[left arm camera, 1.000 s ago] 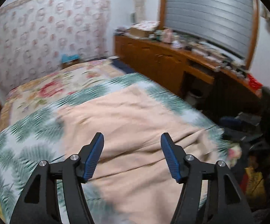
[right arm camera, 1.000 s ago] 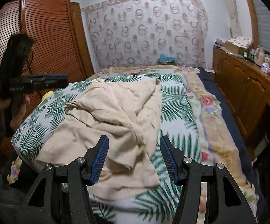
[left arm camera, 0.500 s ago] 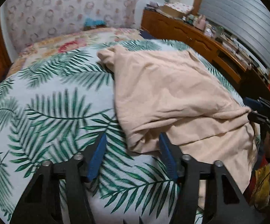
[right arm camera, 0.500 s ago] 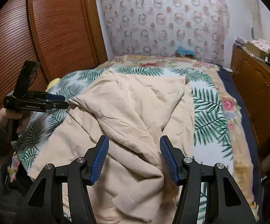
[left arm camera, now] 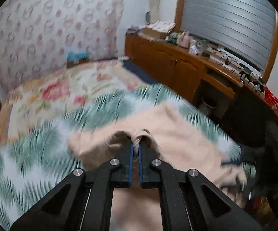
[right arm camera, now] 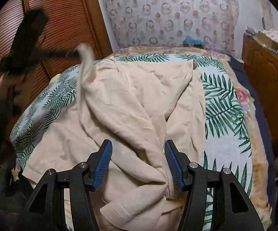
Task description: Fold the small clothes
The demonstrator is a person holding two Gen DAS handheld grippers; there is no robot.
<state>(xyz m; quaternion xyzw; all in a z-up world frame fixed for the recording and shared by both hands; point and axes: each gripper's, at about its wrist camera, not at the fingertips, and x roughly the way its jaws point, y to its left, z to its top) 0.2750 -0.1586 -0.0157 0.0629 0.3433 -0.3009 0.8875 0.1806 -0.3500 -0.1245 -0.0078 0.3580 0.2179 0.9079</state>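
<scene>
The beige garment (right arm camera: 131, 104) lies rumpled on the bed (right arm camera: 223, 104), one pinched corner clamped in the closed left gripper (left arm camera: 135, 144) and lifted. Ahead of the open right gripper (right arm camera: 138, 154), which holds nothing, bunched folds sit between its fingers. That small pinch may slip free, and a right-side grab could catch several layers.

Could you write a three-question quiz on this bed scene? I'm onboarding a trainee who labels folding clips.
1. True or false: the left gripper is shut on the beige garment.
2. The right gripper is: A shut on cloth, B open over the cloth.
3. What pattern does the bedspread under the garment bear?

Key: 1 true; 2 B; 3 green palm leaves.
</scene>
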